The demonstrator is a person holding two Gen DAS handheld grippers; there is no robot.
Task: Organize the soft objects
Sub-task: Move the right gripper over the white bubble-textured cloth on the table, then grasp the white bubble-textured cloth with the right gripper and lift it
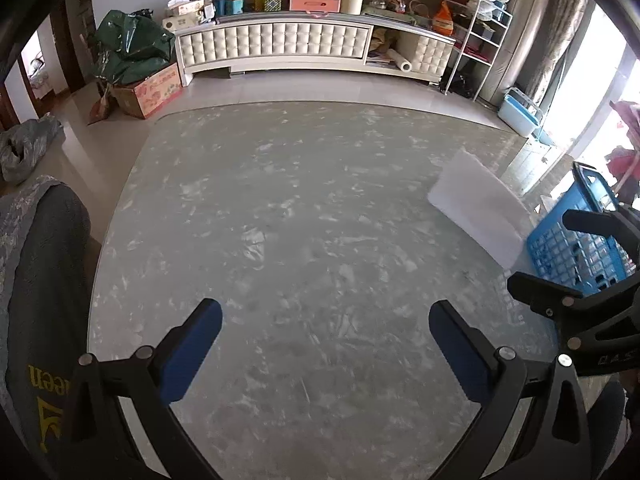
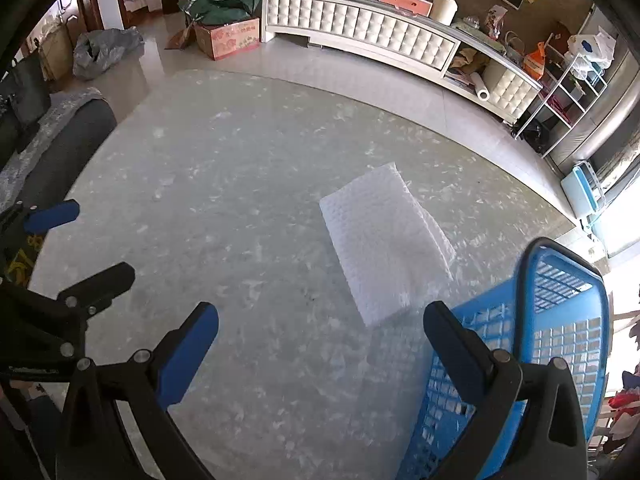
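Observation:
A folded white cloth lies flat on the grey marbled table, just left of a blue plastic basket. In the left wrist view the same cloth and basket sit at the far right. My right gripper hovers open over the table, short of the cloth's near corner, its right finger in front of the basket's wall. My left gripper stands open above bare tabletop, nothing between its fingers. Each gripper shows at the edge of the other's view.
A grey-covered chair back stands at the table's left edge. Beyond the table lie tiled floor, a long white cabinet loaded with boxes, a cardboard box with green bags, a white wire rack and a light blue bin.

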